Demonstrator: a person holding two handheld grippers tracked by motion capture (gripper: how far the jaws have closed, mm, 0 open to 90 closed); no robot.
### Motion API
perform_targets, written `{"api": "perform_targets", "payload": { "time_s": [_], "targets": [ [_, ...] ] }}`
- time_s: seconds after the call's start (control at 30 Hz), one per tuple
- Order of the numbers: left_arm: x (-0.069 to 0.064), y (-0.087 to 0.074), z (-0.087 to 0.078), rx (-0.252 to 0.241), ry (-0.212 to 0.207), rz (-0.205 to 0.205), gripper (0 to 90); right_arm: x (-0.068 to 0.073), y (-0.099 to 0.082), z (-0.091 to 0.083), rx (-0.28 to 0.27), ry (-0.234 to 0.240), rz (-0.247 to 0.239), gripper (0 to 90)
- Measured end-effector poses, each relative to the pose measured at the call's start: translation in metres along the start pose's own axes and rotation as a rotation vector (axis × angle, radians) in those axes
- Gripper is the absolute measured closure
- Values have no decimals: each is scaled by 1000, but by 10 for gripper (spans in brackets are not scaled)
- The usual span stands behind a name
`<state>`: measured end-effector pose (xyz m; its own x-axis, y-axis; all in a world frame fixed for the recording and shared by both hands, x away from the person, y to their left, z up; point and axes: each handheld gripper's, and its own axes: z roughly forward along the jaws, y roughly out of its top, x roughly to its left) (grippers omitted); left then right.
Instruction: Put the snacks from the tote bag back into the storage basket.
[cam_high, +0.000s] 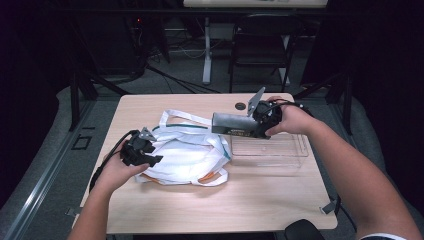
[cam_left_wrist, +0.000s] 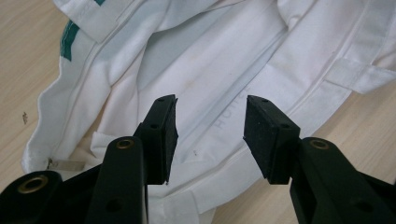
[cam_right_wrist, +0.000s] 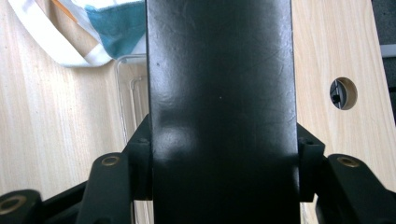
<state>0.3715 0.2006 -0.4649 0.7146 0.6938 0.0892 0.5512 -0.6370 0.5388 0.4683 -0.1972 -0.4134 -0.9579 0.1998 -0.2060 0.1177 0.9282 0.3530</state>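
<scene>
1. Above, the left gripper (cam_high: 150, 150) hovered over the white bag (cam_high: 187, 155) with its jaws spread apart — nothing between them.
2. Meanwhile the right gripper (cam_high: 250, 125) was clamped on a flat dark box (cam_high: 231, 123), held level above the clear plastic bin (cam_high: 270, 150).
3. Bare tabletop lay open along the near edge of the wooden table (cam_high: 225, 205) — beyond it stood a dark chair (cam_high: 260, 45).

your left hand (cam_high: 117, 170) sits at the lower left of the high view, its left gripper (cam_left_wrist: 210, 135) with jaws spread apart, nothing between the pads (cam_left_wrist: 268, 137). your right hand (cam_high: 290, 120), upper right of centre, holds the right gripper (cam_right_wrist: 219, 158) clamped on a flat black block (cam_right_wrist: 219, 93).
</scene>
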Motion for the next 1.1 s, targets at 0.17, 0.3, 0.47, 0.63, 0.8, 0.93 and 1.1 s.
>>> {"api": "perform_targets", "payload": {
  "time_s": [0.17, 0.3, 0.47, 0.63, 0.8, 0.93, 1.1],
  "targets": [
    [2, -9, 3, 6, 10, -5, 540, -2, -7, 1, -2, -6, 14, 423],
    [3, -12, 1, 6, 20, -12, 540, -3, -13, 1, 10, -10, 19, 423],
    [4, -14, 2, 8, 33, -15, 535, -2, -19, 0, 13, -18, 27, 422],
    [1, -16, 2, 1, 30, -18, 530, -3, -26, -2, 12, -30, 35, 422],
    [-4, -16, 2, -4, 36, -5, 524, -3, -35, -6, 25, -46, 37, 422],
    [-6, -17, 0, -8, 34, 0, 525, -4, -41, -6, 26, -50, 46, 422],
    [-5, -20, 3, 5, 38, 2, 525, -6, -46, -7, 27, -63, 57, 423]
  ]
}}
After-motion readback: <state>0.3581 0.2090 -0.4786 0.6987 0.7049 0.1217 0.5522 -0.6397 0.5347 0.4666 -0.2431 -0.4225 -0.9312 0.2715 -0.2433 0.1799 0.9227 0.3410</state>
